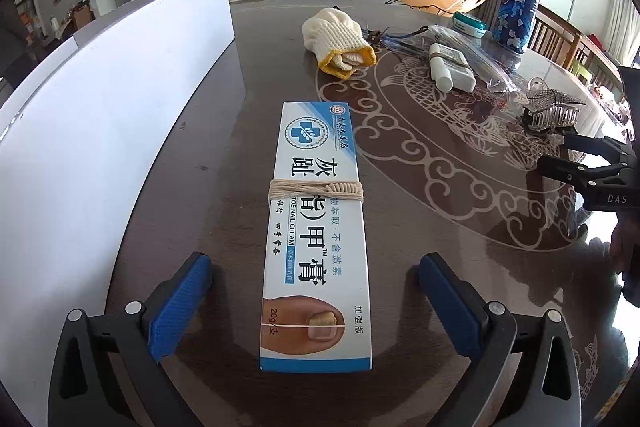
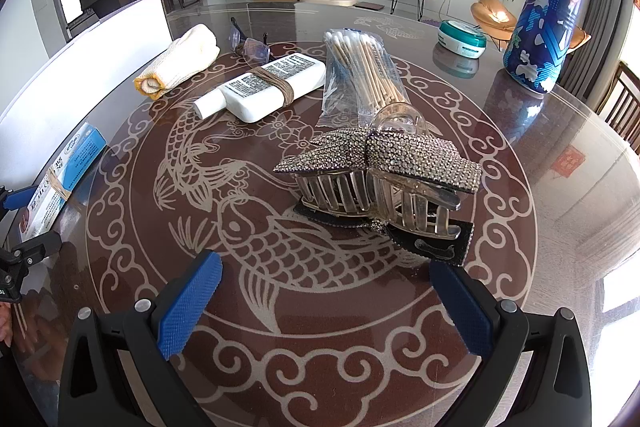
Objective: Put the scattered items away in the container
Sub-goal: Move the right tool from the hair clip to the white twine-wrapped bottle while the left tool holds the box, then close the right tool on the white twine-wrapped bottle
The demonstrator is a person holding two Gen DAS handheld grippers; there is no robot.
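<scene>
A white and blue toenail cream box [image 1: 316,235] bound with twine lies on the table between the open fingers of my left gripper [image 1: 314,299]; it also shows in the right wrist view [image 2: 64,171]. The white container [image 1: 100,131] stands along the left. A rhinestone hair claw clip [image 2: 380,183] lies just ahead of my open, empty right gripper [image 2: 326,301]. A white bottle [image 2: 264,87], a cotton swab pack [image 2: 360,75], a rolled knit glove [image 2: 180,63] and glasses [image 2: 250,45] lie farther back.
A tall blue patterned can [image 2: 548,11] and a teal round tin [image 2: 462,38] stand at the far right of the round glass-topped table [image 2: 280,307]. A person stands in the room's far left. Chairs line the table's right edge.
</scene>
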